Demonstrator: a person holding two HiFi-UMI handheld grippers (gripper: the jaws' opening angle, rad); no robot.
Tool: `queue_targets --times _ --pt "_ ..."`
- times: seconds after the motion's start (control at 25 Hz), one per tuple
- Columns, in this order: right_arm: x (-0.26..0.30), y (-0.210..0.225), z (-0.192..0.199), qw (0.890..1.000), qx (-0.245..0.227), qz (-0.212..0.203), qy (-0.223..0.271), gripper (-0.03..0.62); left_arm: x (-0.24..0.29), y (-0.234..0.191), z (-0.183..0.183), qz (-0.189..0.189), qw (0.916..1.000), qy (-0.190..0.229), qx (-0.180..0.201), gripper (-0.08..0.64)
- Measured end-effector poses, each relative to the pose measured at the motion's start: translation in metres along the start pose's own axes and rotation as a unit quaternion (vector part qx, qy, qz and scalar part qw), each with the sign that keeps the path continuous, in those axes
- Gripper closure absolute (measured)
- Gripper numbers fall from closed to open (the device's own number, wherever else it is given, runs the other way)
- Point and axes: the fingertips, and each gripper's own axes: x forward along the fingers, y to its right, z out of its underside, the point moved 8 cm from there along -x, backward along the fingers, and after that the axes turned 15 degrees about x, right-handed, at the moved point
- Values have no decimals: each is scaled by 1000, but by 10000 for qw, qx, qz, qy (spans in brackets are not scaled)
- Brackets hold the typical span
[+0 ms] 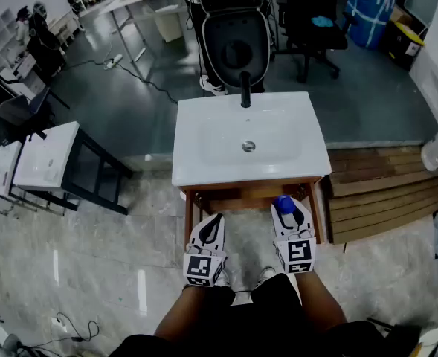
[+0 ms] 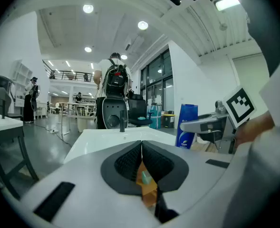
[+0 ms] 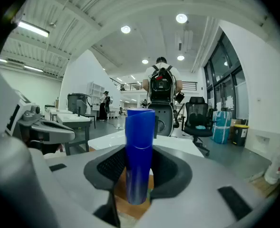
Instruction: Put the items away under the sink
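Holding a two-jaw gripper in each hand, the person faces a vanity from the near side, with dark shorts and pale shoes showing at the bottom of the head view above a glossy grey floor.

The left gripper points at the left half of the vanity front. Its jaws are together with nothing between them, and only wood shows through the gap beneath the pads.

The right gripper is level with it on the right, and the two are near but apart. Its jaws are clamped on an upright blue bottle, whose flat top rises above the pads. The bottle is held just before the right front of the wooden frame. Whether it has passed under the top rail cannot be told.

On that frame rests the white sink, with a round metal drain in the middle of its basin. A black faucet stands at the centre of its far edge.

To the right lies a stack of wooden boards, and to the left a second white basin on a black stand.

Beyond the faucet, a person wearing a black backpack stands with their back turned. A black office chair and a blue bin sit farther off to the right.
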Motion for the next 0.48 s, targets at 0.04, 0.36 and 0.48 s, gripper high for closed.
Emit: queue_targets --times 0.04,0.36,0.48 --pt "5 3 14 10000 23 -24 -9 430 6 3 13 -50 10000 -7 11 538" --pt "48 19 141 9997 93 -160 -127 430 66 31 130 -240 9995 -175 93 538" --pt "61 28 187 9996 177 -200 -16 430 86 38 176 -201 9997 -122 96 538"
